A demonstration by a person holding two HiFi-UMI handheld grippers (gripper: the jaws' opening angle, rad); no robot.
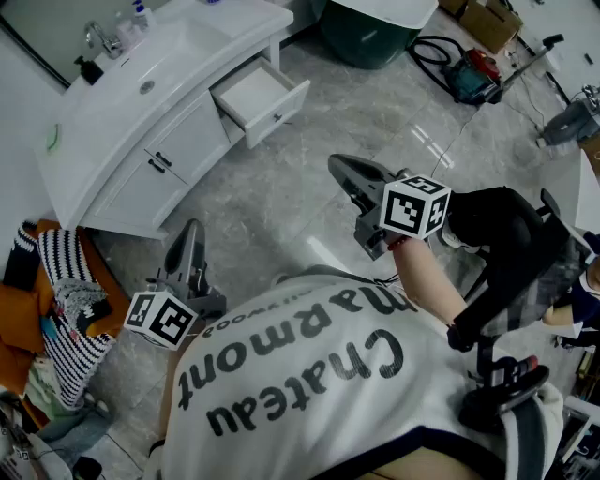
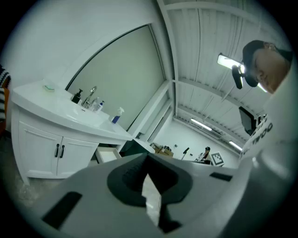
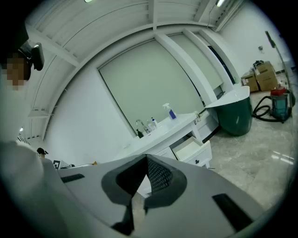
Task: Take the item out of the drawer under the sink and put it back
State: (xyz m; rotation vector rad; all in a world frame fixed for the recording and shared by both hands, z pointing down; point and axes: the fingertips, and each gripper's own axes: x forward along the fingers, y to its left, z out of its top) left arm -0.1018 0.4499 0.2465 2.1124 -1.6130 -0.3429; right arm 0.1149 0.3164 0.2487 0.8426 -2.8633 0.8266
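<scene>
The white sink cabinet (image 1: 141, 112) stands at the upper left, and its right-hand drawer (image 1: 261, 97) is pulled open over the grey floor. What shows of the drawer's inside is plain white, and I see no item in it. My left gripper (image 1: 191, 228) is low at the left, well short of the cabinet doors, jaws together and empty. My right gripper (image 1: 339, 167) is out in mid-floor, pointing toward the drawer from a distance, jaws together with nothing held. The left gripper view shows the left gripper (image 2: 148, 158) below the drawer (image 2: 108, 154). The right gripper view shows the right gripper (image 3: 147, 157) and the drawer (image 3: 191, 149).
A faucet (image 1: 98, 39) and bottles sit on the countertop. A dark green tub (image 1: 375, 33) stands beyond the drawer, with a vacuum and hose (image 1: 467, 75) and cardboard boxes (image 1: 492, 21) to its right. Striped cloth (image 1: 61, 309) lies at the left, a black chair (image 1: 506, 272) at the right.
</scene>
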